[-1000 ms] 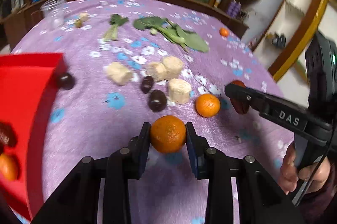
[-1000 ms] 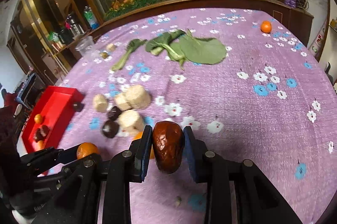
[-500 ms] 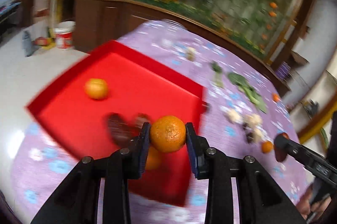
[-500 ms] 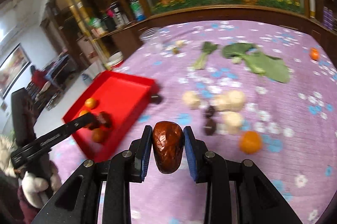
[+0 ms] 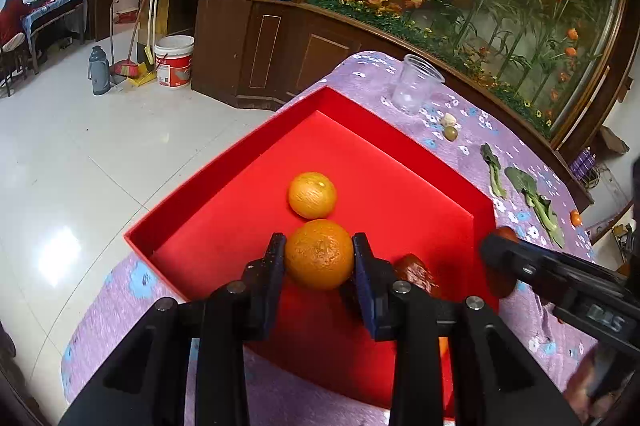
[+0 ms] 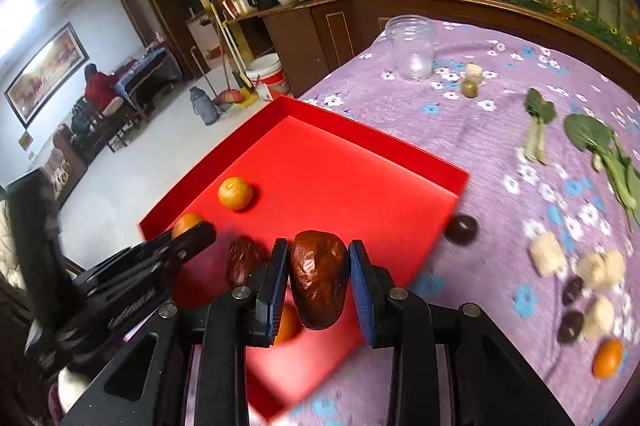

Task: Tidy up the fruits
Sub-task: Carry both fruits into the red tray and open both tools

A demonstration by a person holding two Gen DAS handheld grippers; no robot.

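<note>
My left gripper [image 5: 319, 258] is shut on an orange [image 5: 319, 254] and holds it over the red tray [image 5: 224, 166]. A second orange [image 5: 312, 195] and a brown date [image 5: 416, 272] lie in the tray. My right gripper [image 6: 319, 276] is shut on a large brown date [image 6: 319, 278] above the tray's near corner [image 6: 360, 146]. In the right wrist view the tray holds an orange [image 6: 235, 193], a date [image 6: 244, 260] and another orange [image 6: 286, 322] partly hidden under the fingers. The left gripper [image 6: 192, 230] with its orange shows at left.
On the purple flowered tablecloth [image 6: 500, 130]: a clear plastic cup [image 6: 414, 46], green leaves [image 6: 600, 146], pale chunks [image 6: 548, 258], dark fruits [image 6: 462, 229] and an orange [image 6: 608, 358]. The table edge drops to a tiled floor [image 5: 80, 154] at left.
Both grippers have swung left from the fruit pile to above the red tray, still holding the orange and the date. The tray now fills the view.
</note>
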